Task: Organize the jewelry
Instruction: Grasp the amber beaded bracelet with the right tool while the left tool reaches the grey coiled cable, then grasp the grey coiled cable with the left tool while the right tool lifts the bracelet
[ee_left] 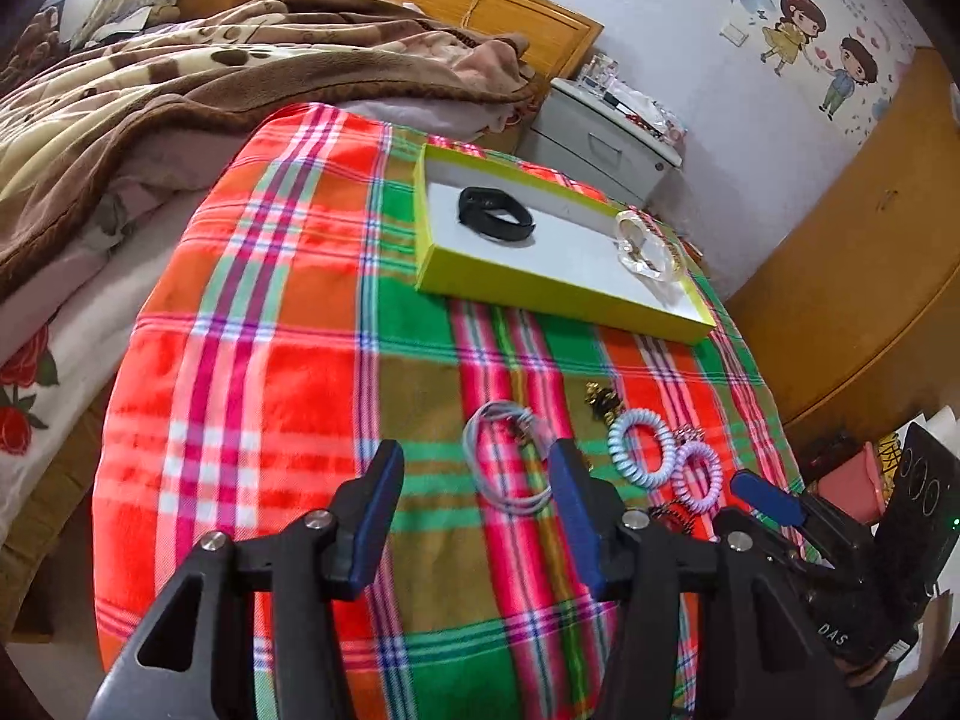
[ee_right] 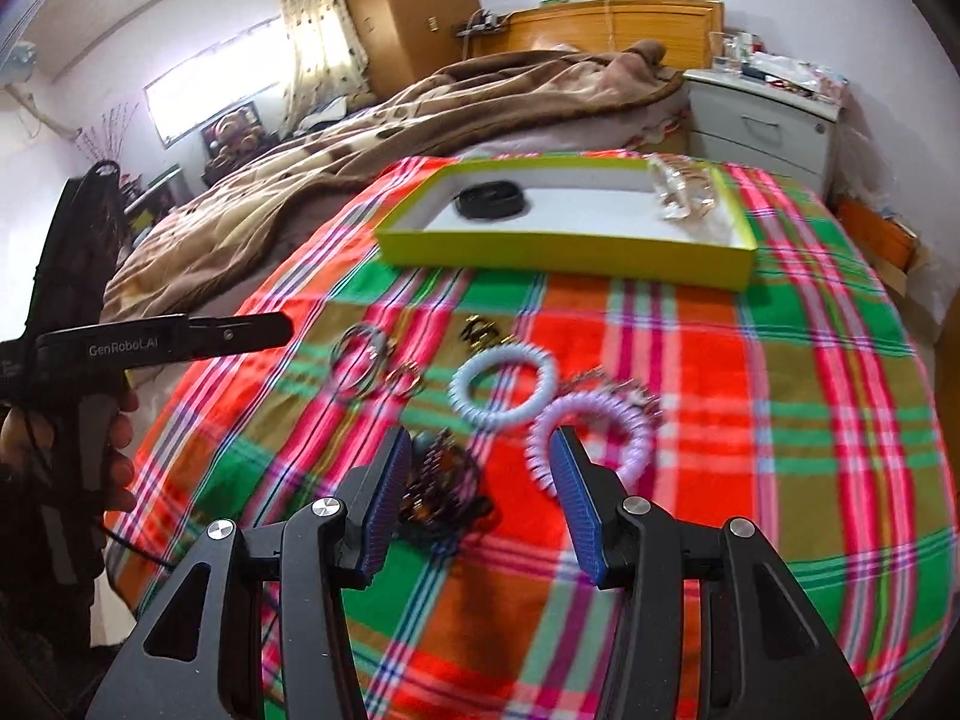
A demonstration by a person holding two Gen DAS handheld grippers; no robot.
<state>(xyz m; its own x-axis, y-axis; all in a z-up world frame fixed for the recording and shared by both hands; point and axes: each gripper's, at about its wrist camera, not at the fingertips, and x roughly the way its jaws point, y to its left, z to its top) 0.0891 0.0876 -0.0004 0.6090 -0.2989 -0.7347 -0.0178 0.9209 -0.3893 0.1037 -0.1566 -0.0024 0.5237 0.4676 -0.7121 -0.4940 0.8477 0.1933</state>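
While both hand-held grippers gape | coiled bracelets (ee_right: 503, 387) on plaid cloth (ee_right: 780, 420) | black band (ee_left: 495, 222) boxed

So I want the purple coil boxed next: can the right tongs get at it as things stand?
Probably yes: the right tongs are open just short of the purple coil, which lies uncovered on the blanket.

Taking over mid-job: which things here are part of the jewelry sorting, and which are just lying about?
Job: yellow-green box, black band, clear bangle, pale blue coil, lilac coil, thin rings, dark beads.
Lying about: brown blanket, nightstand.
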